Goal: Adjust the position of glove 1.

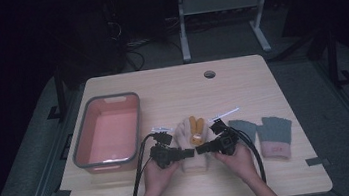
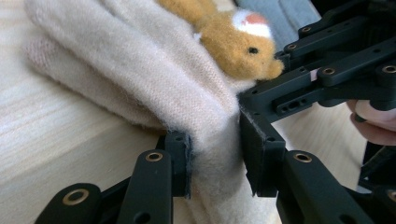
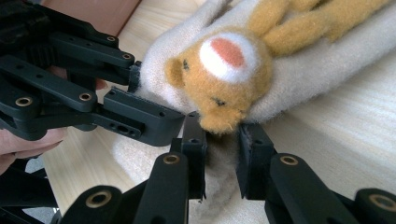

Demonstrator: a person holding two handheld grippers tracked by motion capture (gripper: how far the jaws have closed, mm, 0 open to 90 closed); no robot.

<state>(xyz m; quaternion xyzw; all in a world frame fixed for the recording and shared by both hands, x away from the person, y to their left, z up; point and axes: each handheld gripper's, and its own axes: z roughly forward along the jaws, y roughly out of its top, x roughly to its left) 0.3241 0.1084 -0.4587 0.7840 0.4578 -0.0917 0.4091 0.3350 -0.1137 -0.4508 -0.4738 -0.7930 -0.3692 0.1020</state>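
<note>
While both the left gripper [image 1: 188,153] and right gripper [image 1: 202,150] are clenched on the cream glove [image 1: 192,146] at centre frame, lift together evenly.

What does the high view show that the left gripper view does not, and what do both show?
High view alone: the pink tub at the table's left, the grey mittens at its right, and both hands.

Left gripper view alone: close up, the left gripper pinching the cream mitten's fabric between its pads, with the toy animal's black eye and white-and-orange patch.

Both: the cream mitten with the orange toy animal on the wooden table, and the right gripper meeting the left at the mitten.
</note>
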